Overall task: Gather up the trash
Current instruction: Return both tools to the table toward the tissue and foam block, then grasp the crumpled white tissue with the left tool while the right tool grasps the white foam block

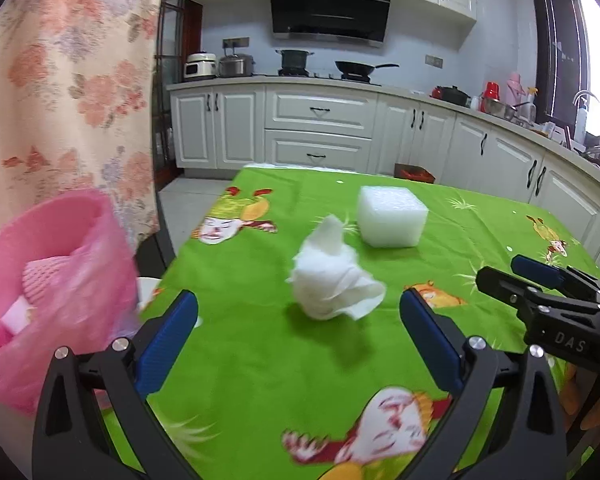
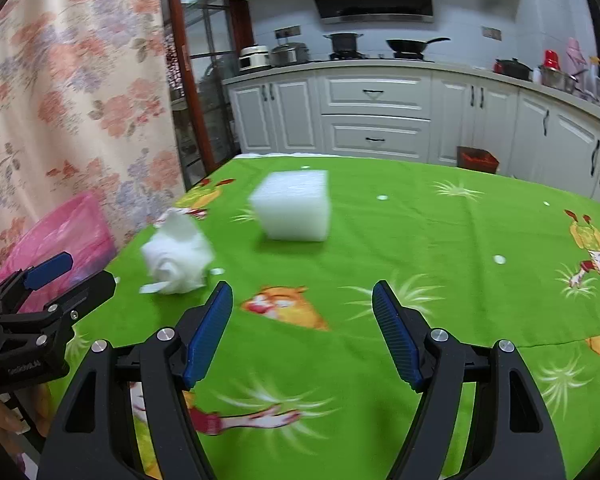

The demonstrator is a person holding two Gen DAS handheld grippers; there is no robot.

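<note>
The only lettering that reads clearly is "DAS", in pale capitals on the black body of the right gripper (image 1: 540, 276) where it shows at the right edge of the left wrist view. In the right wrist view the left gripper (image 2: 66, 276) bears a small pale print on its black body, too blurred to read.

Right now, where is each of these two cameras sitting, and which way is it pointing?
Left wrist: rides the left gripper, facing the kitchen cabinets, aimed down at the crumpled tissue; pink bin bag left; the right gripper intrudes.
Right wrist: rides the right gripper, same heading, over bare green tablecloth; left gripper and fingers at its left edge.
Shared: tissue, foam block, bag, tablecloth.
</note>
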